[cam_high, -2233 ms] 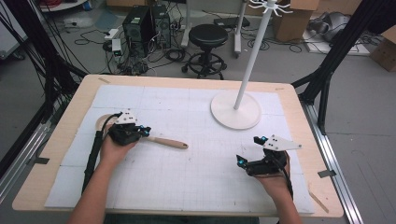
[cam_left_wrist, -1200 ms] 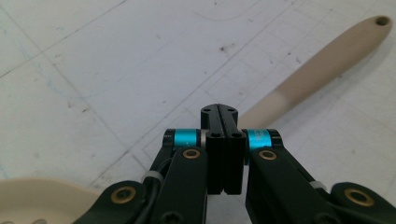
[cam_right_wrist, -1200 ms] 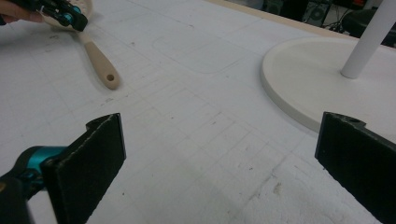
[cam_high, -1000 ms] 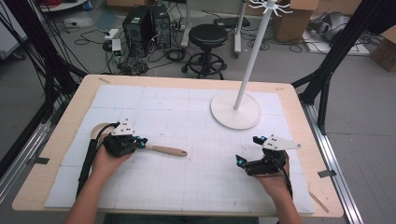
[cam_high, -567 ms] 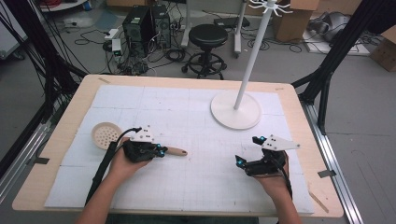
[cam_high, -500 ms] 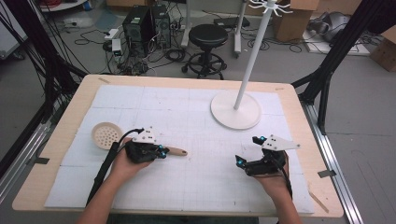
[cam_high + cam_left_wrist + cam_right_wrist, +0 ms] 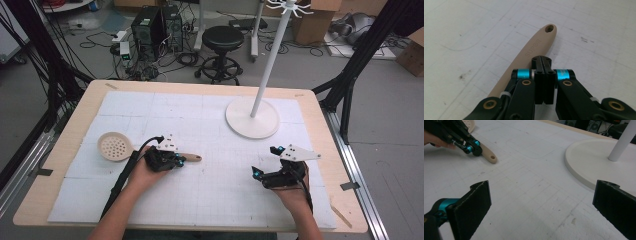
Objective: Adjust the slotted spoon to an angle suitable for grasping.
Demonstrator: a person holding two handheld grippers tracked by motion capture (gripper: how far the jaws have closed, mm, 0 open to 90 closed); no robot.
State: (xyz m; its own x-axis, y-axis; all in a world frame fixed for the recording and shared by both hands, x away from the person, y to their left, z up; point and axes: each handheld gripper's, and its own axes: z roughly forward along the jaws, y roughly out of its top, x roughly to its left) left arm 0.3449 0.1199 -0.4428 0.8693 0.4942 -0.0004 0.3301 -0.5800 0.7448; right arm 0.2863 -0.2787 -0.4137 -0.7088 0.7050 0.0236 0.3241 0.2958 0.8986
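The beige skimmer (image 7: 131, 150), a round holed bowl on a long handle with a hanging hole, lies left of centre on the mat (image 7: 210, 125), bowl left, handle pointing right, under the closed, empty left gripper (image 7: 181, 160); the right gripper (image 7: 265, 165) gapes empty.

A beige skimmer (image 7: 116, 146), pierced with round holes, is lying on a white gridded mat (image 7: 215, 190) beside a white stand (image 7: 252, 117).
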